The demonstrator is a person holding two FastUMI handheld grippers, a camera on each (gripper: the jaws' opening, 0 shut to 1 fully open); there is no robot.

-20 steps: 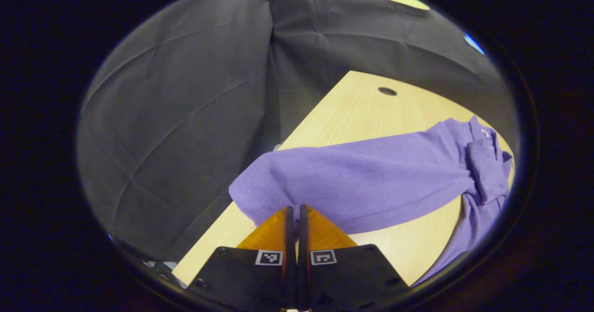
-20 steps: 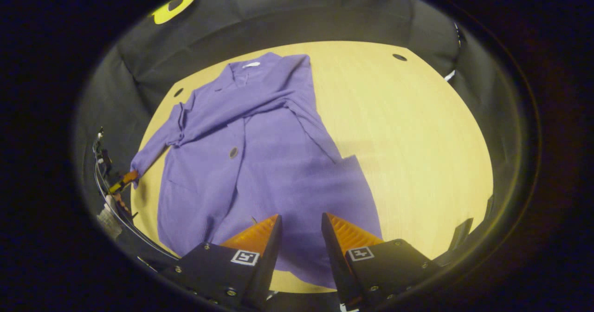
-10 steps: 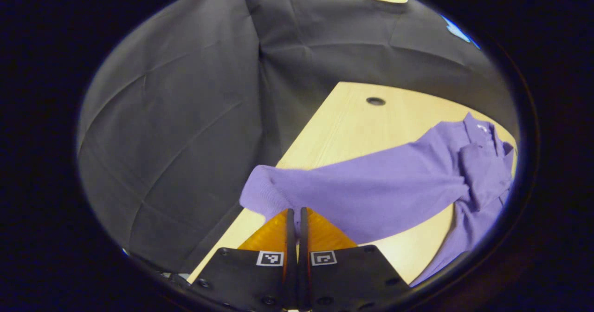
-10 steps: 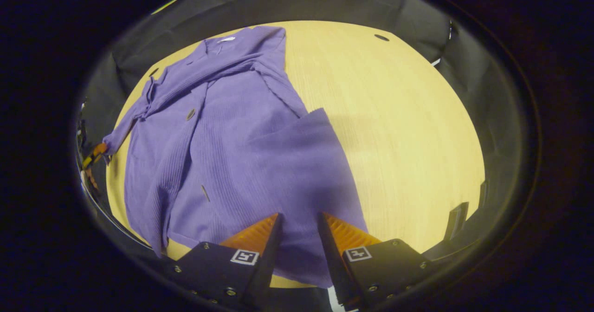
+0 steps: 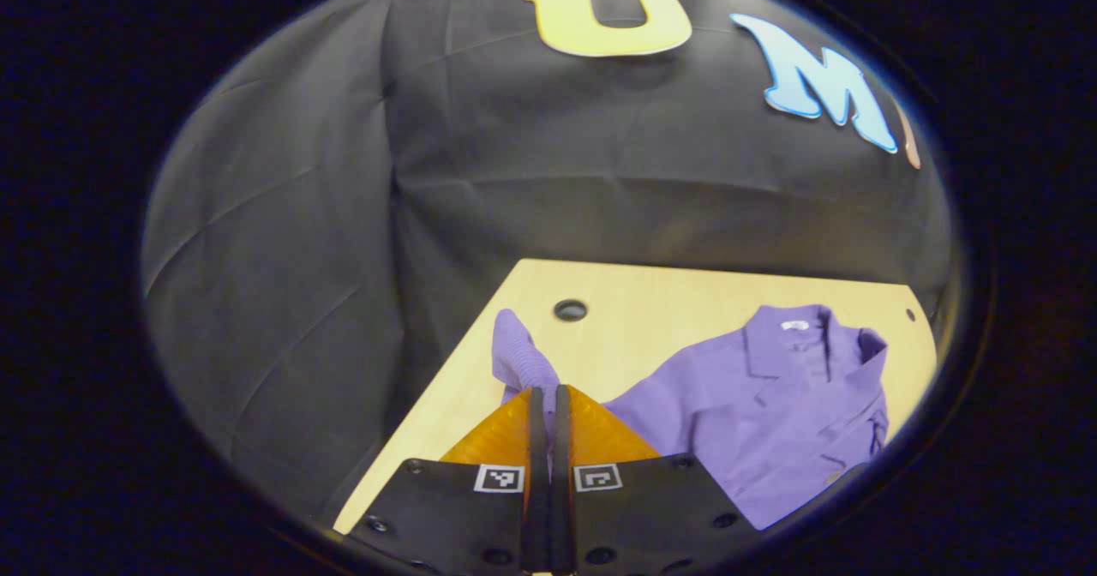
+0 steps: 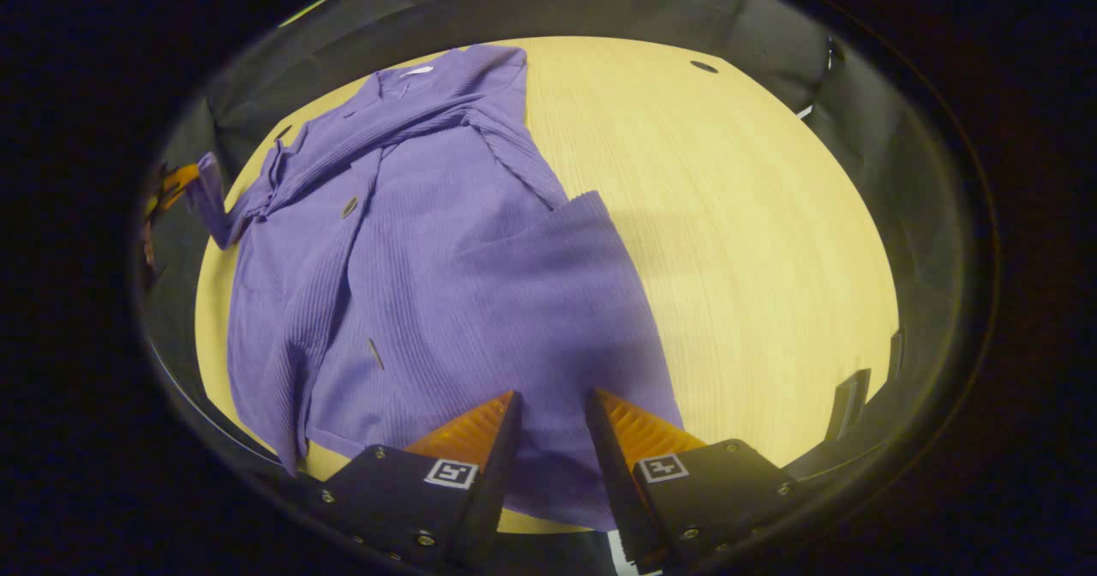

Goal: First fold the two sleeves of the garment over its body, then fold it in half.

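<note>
Purple garment (image 6: 411,242) lay spread on the wooden worktop (image 6: 746,216), left tongs (image 5: 546,400) clamped on its lifted sleeve cuff (image 5: 517,357), right tongs (image 6: 553,409) hovered parted above the hem.

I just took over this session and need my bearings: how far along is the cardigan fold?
Done: one sleeve already lies across the purple cardigan's chest. In hand: the left gripper is shut on the other sleeve's cuff, lifted off the wooden table and not yet laid over. Left: lay that sleeve down, then fold in half; the right gripper hovers open over the hem.
</note>
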